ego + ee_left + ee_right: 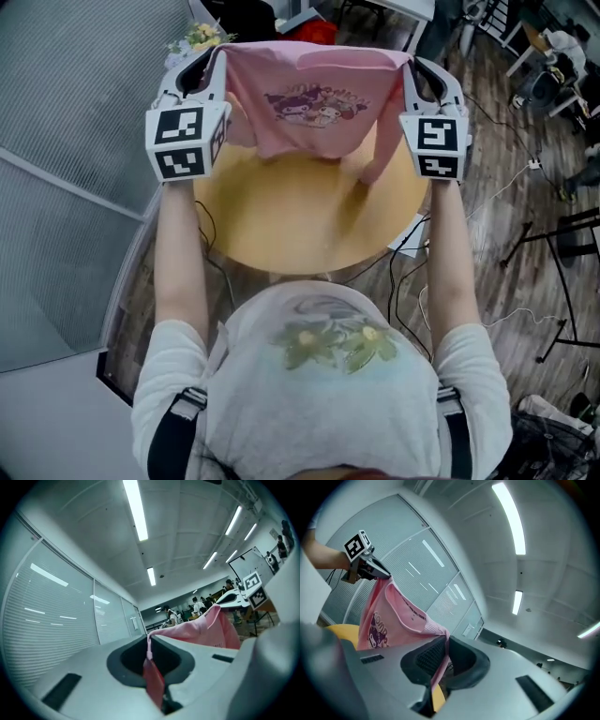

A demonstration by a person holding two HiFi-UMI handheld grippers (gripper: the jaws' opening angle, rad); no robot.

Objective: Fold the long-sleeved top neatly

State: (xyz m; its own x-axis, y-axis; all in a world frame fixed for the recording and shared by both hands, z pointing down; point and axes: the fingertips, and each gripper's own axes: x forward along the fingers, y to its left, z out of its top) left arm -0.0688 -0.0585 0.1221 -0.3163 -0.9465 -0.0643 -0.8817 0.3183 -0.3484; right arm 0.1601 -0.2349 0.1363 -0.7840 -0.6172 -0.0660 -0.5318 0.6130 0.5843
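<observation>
1. Round wooden table (pixel 281 220): lies below both grippers, under the hanging cloth. Risk: the lower hem catches on its surface and bunches if the garment is lowered without being drawn flat.
2. Pink long-sleeved top (pixel 309 103): spread between the two grippers and hung by its upper edge, with the cartoon print facing the person. Risk: the middle sags and creases if the grippers drift toward each other.
3. Sleeve (pixel 380 150): dangles loose below and just inside the right gripper. Whether its end touches the table cannot be told. Risk: it tucks under the body on lay-down, giving a lumpy fold.
4. Left gripper (pixel 149 651): jaws closed on a thin pinch of pink fabric, and only a narrow strip sits between the pads. Risk: a sideways tug pulls that strip free and the corner drops.
5. Right gripper (pixel 443 656): jaws clamped on the ribbed pink edge. Risk: if it is held at a different height from the left gripper, the top edge lands skewed.
</observation>
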